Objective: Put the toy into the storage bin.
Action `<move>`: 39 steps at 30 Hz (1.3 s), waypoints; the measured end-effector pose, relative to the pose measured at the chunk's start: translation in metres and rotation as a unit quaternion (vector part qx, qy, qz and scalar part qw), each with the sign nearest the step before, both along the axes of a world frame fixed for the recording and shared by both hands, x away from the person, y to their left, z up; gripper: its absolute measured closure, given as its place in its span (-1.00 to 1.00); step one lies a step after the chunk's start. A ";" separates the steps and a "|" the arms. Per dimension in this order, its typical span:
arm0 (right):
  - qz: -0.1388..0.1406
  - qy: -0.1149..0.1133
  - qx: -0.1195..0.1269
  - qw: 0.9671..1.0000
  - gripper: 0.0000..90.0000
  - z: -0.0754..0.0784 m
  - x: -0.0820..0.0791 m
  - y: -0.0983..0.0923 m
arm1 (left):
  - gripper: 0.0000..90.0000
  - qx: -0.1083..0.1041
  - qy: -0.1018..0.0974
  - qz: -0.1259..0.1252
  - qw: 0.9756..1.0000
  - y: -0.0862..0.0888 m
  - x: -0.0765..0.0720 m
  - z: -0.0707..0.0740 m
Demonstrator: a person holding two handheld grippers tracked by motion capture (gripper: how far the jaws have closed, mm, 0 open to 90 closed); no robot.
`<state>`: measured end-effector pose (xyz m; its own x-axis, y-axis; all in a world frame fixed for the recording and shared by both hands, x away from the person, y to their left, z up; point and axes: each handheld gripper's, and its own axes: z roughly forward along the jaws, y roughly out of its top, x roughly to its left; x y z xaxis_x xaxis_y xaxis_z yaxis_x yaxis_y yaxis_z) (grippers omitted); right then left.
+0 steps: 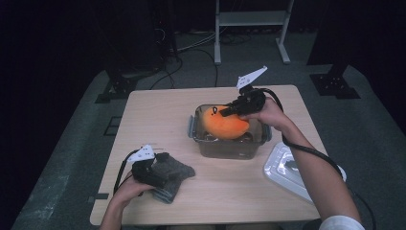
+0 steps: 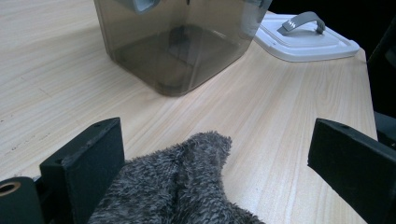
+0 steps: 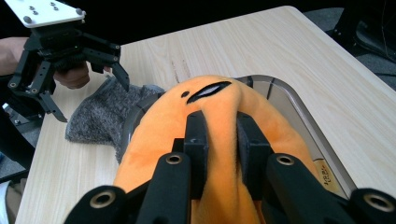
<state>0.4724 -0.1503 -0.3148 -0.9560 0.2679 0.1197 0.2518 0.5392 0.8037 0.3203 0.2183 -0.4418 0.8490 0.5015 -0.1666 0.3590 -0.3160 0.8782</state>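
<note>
Right gripper (image 3: 219,135): pinched tight on a fold of the orange plush toy (image 1: 226,124), which sits half inside the clear tub (image 1: 230,146) near the counter's far right.
Left gripper (image 2: 215,172): jaws wide apart, straddling the grey fuzzy cloth (image 2: 187,186) at the near left edge, not pressing it.
Risk: my pinch holds only a ridge of fabric; it could slip out, I judge.
Snag: the toy bulges over the tub's rim and may jam there.
Nearby: white lid (image 1: 289,170) at the near right corner, well clear.
</note>
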 end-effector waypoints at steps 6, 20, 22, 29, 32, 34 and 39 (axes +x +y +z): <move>-0.001 0.001 -0.007 1.000 0.70 -0.004 0.002 0.001 | -0.94 0.001 -0.001 -0.003 1.000 0.000 0.000 0.001; -0.005 0.007 -0.022 1.000 0.69 -0.017 0.007 0.006 | -0.94 0.000 0.001 -0.004 1.000 -0.001 -0.001 0.001; -0.003 0.007 -0.025 1.000 0.69 -0.019 0.007 0.007 | -0.94 0.000 0.000 -0.004 1.000 -0.001 -0.001 0.001; -0.001 0.010 -0.033 0.999 0.69 -0.024 0.008 0.011 | -0.94 -0.001 0.000 -0.005 1.000 -0.001 -0.001 0.001; -0.002 0.009 -0.037 0.999 0.68 -0.026 0.009 0.012 | -0.93 -0.002 0.000 -0.004 1.000 -0.001 -0.001 0.001; 0.000 0.009 -0.042 0.999 0.68 -0.027 0.010 0.012 | -0.94 -0.002 -0.001 -0.003 1.000 0.000 -0.001 0.001; -0.001 0.015 -0.044 0.999 0.68 -0.029 0.010 0.012 | -0.94 -0.004 0.000 -0.003 1.000 0.000 -0.001 0.001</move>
